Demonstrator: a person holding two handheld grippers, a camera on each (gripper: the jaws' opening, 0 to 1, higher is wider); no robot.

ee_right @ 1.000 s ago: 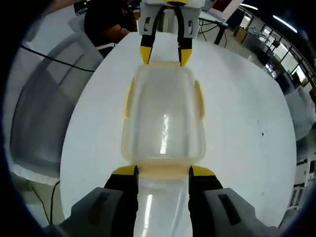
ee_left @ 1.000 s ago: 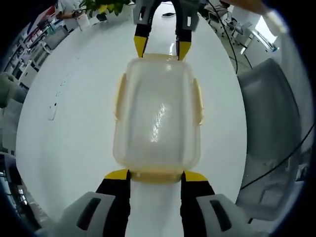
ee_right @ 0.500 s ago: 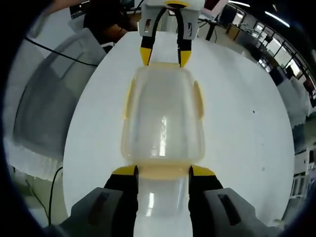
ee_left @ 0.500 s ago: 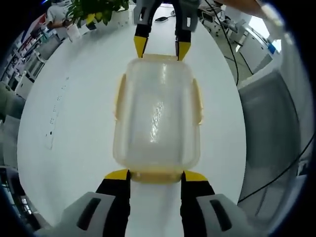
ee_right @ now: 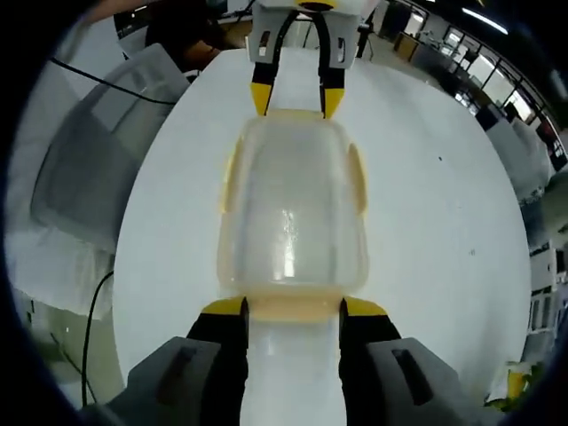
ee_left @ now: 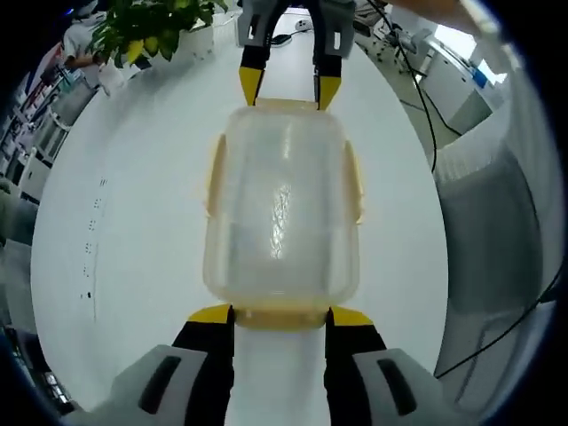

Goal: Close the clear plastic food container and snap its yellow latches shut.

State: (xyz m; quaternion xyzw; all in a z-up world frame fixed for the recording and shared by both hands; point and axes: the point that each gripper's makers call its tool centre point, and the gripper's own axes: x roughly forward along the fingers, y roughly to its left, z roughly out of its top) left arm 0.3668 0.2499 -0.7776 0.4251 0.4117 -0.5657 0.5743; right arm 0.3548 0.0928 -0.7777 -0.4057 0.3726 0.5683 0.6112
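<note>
The clear plastic container [ee_left: 282, 204] has its lid on and lies lengthwise between both grippers over the white round table [ee_left: 133, 177]. Yellow latches [ee_left: 216, 173] run along its long sides and look folded against the walls. My left gripper [ee_left: 282, 315] is shut on the near end latch, one jaw at each corner. My right gripper [ee_left: 290, 93] grips the far end the same way. In the right gripper view the container [ee_right: 293, 204] sits the same way, with my right gripper [ee_right: 293, 308] on the near end and the left gripper [ee_right: 290, 96] at the far end.
A potted plant [ee_left: 151, 27] stands at the table's far edge. A grey chair [ee_left: 497, 222] sits beside the table, seen also as the grey chair [ee_right: 80, 177], with a black cable [ee_right: 89, 311] hanging near it. Desks fill the room behind.
The room and table have swung around in both views while the container stays fixed between the jaws, so both hands have turned together with it. The grips are unchanged.
</note>
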